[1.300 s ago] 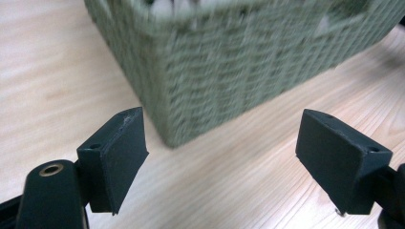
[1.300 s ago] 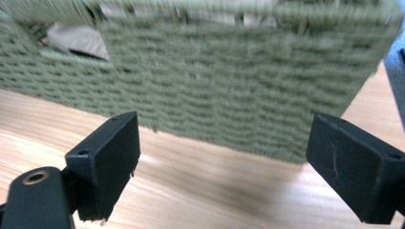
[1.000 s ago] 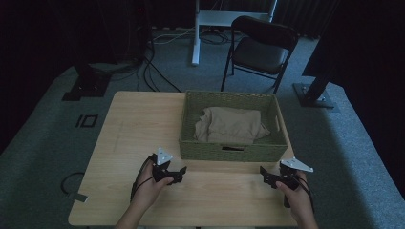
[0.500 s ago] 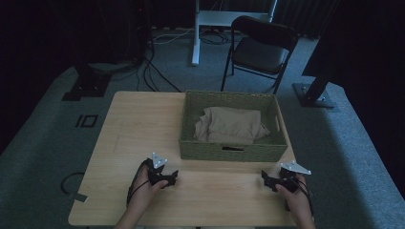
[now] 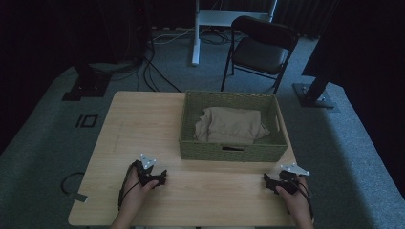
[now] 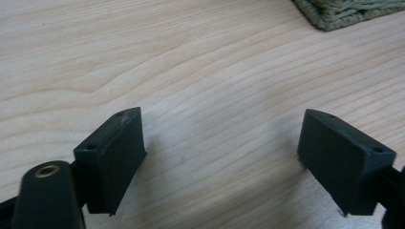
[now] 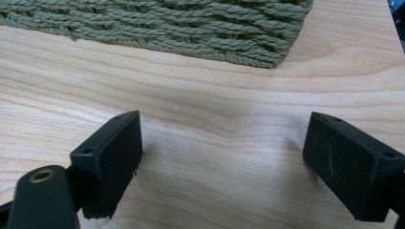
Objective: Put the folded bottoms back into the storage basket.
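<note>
Folded beige cloth is seen lying inside the woven green rectangular basket beyond both hand-held grippers. Nearest, the left hand-held gripper and right hand-held gripper are held spread and empty on the pale wooden tabletop. Nothing is judged begun; the cloth is untouched.
</note>
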`<state>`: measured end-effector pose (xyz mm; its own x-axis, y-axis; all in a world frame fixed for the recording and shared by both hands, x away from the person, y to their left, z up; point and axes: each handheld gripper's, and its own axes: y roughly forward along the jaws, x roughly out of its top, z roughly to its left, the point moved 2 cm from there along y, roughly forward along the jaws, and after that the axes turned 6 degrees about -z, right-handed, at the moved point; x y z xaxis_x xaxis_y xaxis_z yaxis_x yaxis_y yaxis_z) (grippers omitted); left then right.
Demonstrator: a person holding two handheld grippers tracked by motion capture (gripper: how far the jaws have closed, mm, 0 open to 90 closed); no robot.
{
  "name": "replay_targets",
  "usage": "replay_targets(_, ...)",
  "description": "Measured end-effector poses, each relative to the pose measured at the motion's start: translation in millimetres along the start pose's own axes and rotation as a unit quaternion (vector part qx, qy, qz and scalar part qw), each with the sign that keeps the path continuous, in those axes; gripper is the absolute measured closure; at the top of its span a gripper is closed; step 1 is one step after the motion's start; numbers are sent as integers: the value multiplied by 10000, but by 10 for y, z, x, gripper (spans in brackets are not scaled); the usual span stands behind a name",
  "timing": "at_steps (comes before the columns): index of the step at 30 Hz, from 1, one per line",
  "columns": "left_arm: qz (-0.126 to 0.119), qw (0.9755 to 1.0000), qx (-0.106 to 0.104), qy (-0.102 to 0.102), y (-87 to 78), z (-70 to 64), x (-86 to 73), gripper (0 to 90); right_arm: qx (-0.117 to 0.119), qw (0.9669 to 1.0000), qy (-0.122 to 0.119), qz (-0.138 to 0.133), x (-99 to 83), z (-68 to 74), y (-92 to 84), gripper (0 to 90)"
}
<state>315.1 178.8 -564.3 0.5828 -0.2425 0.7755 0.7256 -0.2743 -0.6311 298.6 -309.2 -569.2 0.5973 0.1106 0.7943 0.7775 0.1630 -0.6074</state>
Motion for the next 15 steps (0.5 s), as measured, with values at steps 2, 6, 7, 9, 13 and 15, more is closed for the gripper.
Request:
replay_targets(2, -41, 10000, 36, -45, -9, 0, -18, 162, 3, 10000, 9, 0, 0, 0, 2, 127)
replay_targets(6, -36, 9997, 193, -176, -26, -37, -31, 161, -38, 10000, 39, 0, 3, 7, 6, 125)
replay_targets(7, -40, 9991, 319, -292, -30, -58, -38, 156, -44, 10000, 45, -1, 4, 8, 7, 125)
replay_targets(9, -12, 9979, 480, -428, -34, -77, -44, 137, -91, 9999, 91, -3, 7, 16, 11, 125)
replay_targets(13, 32, 9962, 650, -572, -32, -64, -46, 98, -112, 9999, 96, -1, 7, 21, 13, 124)
replay_targets(15, 28, 9949, 759, -670, -40, -60, -53, 99, -113, 9999, 95, -2, 7, 21, 13, 124)
